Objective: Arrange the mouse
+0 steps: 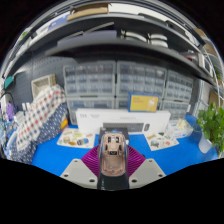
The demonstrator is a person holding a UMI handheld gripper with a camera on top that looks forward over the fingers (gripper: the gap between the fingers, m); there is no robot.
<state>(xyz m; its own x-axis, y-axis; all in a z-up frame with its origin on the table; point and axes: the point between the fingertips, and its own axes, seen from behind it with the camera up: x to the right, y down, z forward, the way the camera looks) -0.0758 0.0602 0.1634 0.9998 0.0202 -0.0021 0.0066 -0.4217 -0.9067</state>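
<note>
A pinkish-beige mouse (113,150) with a dark rear part sits between my two fingers, its front pointing away from me. My gripper (113,158) is shut on it: the purple pads (93,159) press against both of its sides. The mouse is held up above a blue table surface (55,152). The underside of the mouse is hidden.
A white box-like device (122,121) stands just beyond the mouse. A patterned cloth bundle (38,118) lies to the left, a green plant (211,125) to the right. Grey drawer cabinets (120,85) and shelves fill the back.
</note>
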